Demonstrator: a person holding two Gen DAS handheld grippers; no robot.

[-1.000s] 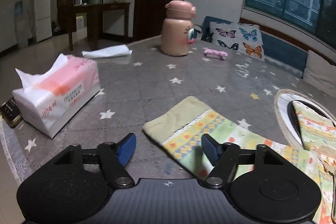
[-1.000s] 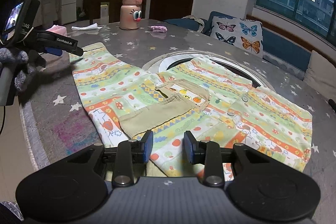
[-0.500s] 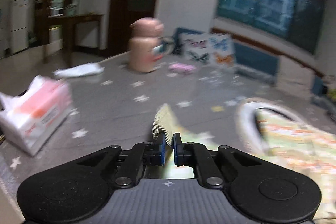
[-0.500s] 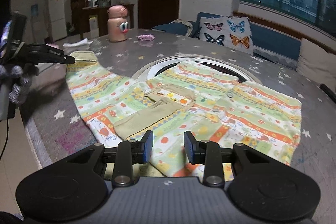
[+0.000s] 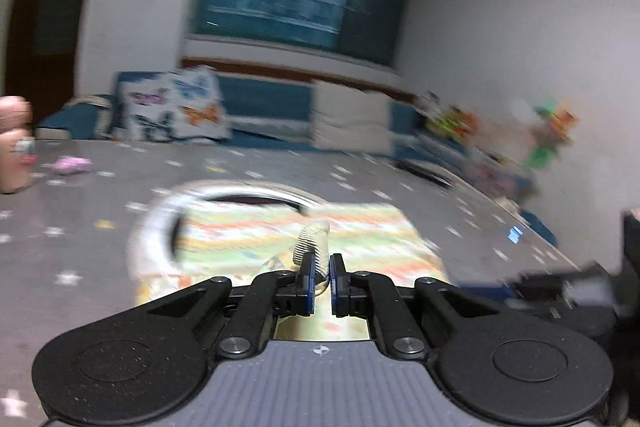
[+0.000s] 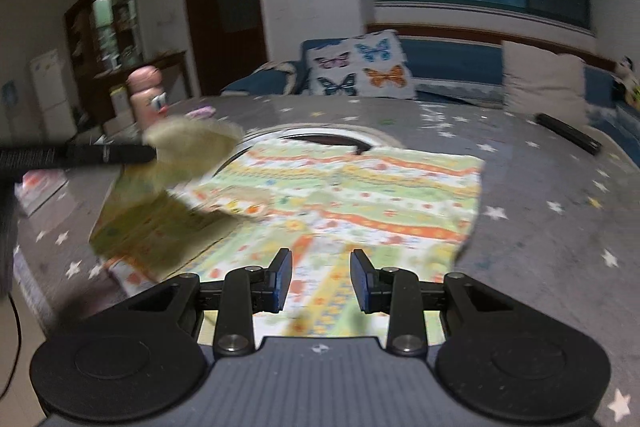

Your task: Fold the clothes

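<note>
Right wrist: one garment (image 6: 360, 195), two grippers (image 6: 320, 281).

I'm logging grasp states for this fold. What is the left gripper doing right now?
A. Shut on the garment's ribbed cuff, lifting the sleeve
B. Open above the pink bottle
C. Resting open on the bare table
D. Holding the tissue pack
A: the left gripper is pinched on the ribbed cuff, and the right wrist view shows the sleeve raised off the table.
</note>
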